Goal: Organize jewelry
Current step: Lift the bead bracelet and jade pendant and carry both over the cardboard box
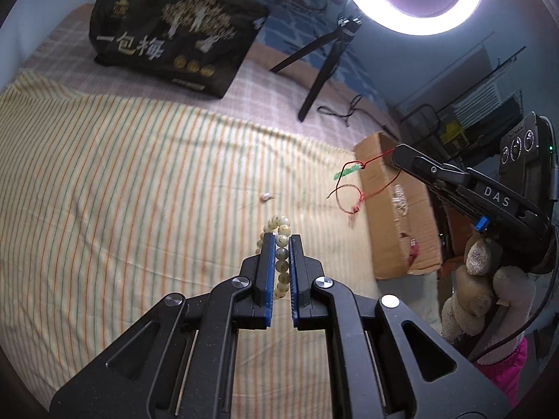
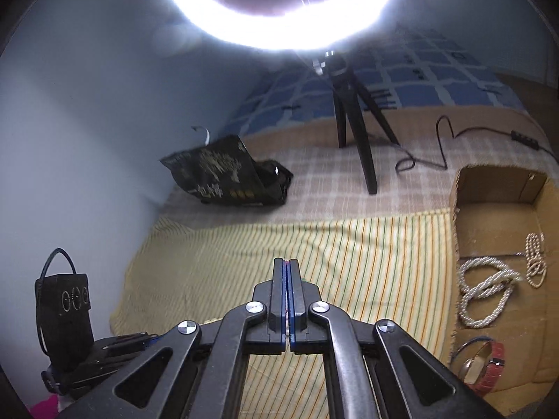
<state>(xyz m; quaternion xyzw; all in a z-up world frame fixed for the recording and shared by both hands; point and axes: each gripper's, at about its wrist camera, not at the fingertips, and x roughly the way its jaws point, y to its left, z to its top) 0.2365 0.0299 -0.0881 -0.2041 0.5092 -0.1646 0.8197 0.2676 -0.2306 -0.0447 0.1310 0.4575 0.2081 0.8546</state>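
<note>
1. Cardboard box (image 2: 496, 209) at three o'clock already holds pearl necklaces (image 2: 485, 289) and a watch (image 2: 484, 366).
2. Left hand-held gripper (image 1: 282, 258) grasps a bead bracelet (image 1: 281, 262) above the bed (image 1: 122, 174).
3. Right hand-held gripper (image 2: 286, 279) pinches a red cord pendant (image 1: 349, 181); both remain unboxed.

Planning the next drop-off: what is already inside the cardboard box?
In the cardboard box: looped white pearl strands, a smaller bead strand and a red-strap watch. The lower right corner is cut off by the frame edge.
</note>
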